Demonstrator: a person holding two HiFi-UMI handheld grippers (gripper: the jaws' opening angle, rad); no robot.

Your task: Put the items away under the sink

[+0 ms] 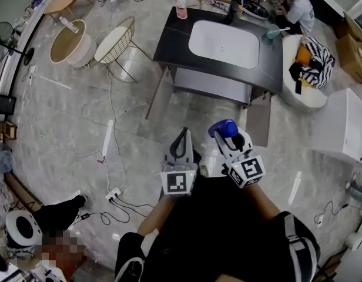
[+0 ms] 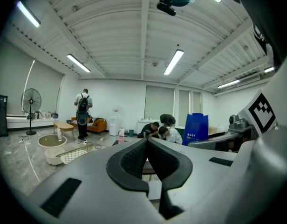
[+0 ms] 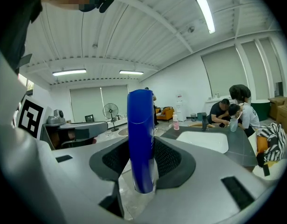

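**A:** Here, what do the right gripper's (image 3: 141,148) fingers (image 3: 169,158) hold?

**B:** They pinch a blue bottle (image 3: 141,134), one pad on each flank. It stands upright and rises well above the pads.

**A:** And the left gripper (image 2: 146,143)?

**B:** Its fingers (image 2: 133,160) are pressed together at the tips, with nothing between them.

**A:** How do the two sit in the head view?

**B:** They sit side by side near centre frame, just beyond the person's dark clothing. The left gripper (image 1: 183,135) is at nine o'clock of the right gripper (image 1: 227,138), and both point toward twelve o'clock. The blue bottle (image 1: 223,127) shows at the right one's tip, over the marble floor (image 1: 81,110).

**A:** Where is the sink?

**B:** It lies at twelve o'clock of the grippers, well apart from them: a white sink (image 1: 223,43) set in a dark table (image 1: 169,40). Beneath it, two cabinet doors (image 1: 159,96) stand swung open. A pink bottle (image 1: 181,7) stands near the table's corner, at eleven o'clock of the sink. People (image 1: 295,4) are gathered at the table's far edge, at one o'clock.
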